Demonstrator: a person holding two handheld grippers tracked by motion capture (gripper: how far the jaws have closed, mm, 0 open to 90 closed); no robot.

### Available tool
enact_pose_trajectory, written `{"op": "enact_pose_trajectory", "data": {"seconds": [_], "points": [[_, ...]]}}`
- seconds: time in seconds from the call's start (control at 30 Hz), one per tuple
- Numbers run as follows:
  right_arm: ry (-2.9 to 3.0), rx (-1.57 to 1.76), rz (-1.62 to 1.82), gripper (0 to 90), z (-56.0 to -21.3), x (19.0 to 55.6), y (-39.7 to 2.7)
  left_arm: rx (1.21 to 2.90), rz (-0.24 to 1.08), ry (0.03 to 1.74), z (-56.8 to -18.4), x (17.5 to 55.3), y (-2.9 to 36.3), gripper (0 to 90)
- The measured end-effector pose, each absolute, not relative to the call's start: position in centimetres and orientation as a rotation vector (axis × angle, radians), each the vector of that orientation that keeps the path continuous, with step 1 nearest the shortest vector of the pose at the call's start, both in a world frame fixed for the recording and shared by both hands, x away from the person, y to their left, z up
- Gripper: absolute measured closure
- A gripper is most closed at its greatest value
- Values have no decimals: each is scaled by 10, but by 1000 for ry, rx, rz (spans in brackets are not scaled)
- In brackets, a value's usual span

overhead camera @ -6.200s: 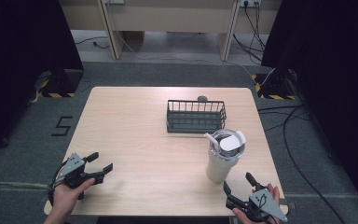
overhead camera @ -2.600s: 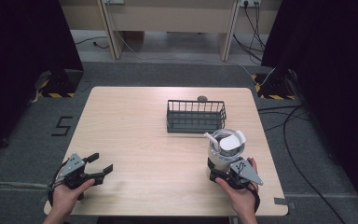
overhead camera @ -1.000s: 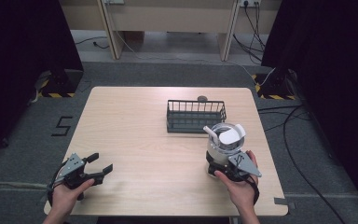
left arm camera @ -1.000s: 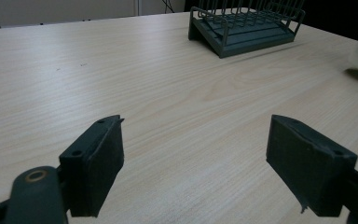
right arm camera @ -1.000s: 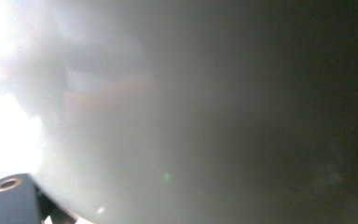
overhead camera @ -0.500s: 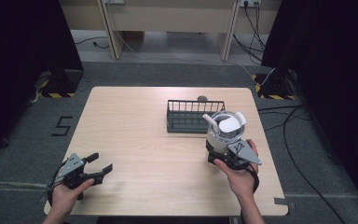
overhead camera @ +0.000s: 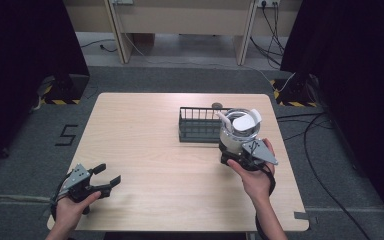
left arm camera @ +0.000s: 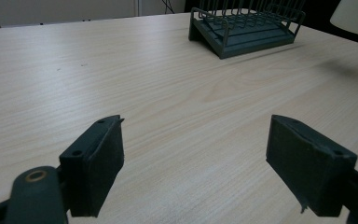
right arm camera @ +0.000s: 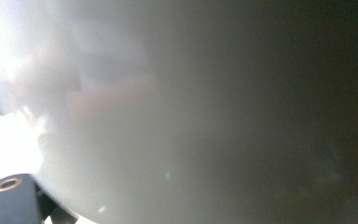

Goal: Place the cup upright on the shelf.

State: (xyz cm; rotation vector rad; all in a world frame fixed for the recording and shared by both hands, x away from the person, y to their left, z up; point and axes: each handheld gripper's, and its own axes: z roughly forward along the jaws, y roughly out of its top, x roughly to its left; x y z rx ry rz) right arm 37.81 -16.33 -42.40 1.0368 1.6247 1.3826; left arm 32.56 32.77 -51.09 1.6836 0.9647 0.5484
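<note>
1. My right gripper [overhead camera: 241,153] has its jaws clamped around the lower body of the tall pale-grey lidded tumbler with the white flip lid [overhead camera: 238,131], at about 3 o'clock on the light wooden worktop [overhead camera: 150,130], right beside the dark wire basket [overhead camera: 198,124].
2. Left gripper [overhead camera: 96,181] sits at 7 o'clock with its jaws spread wide, nothing between them.
3. The tumbler looks rigid and smooth, so probably slippery, and top-heavy with that lid. Can't tell if it's full.
4. I'd grip low and mid-body, squeeze firmly, keep it upright.
</note>
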Motion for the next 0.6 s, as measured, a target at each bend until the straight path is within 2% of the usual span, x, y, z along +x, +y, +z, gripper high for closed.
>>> {"op": "enact_pose_trajectory", "data": {"seconds": [0.6], "points": [[1605,1009,1400,109,-396,415,-152,1682,550,965,-511,326,329,184]]}}
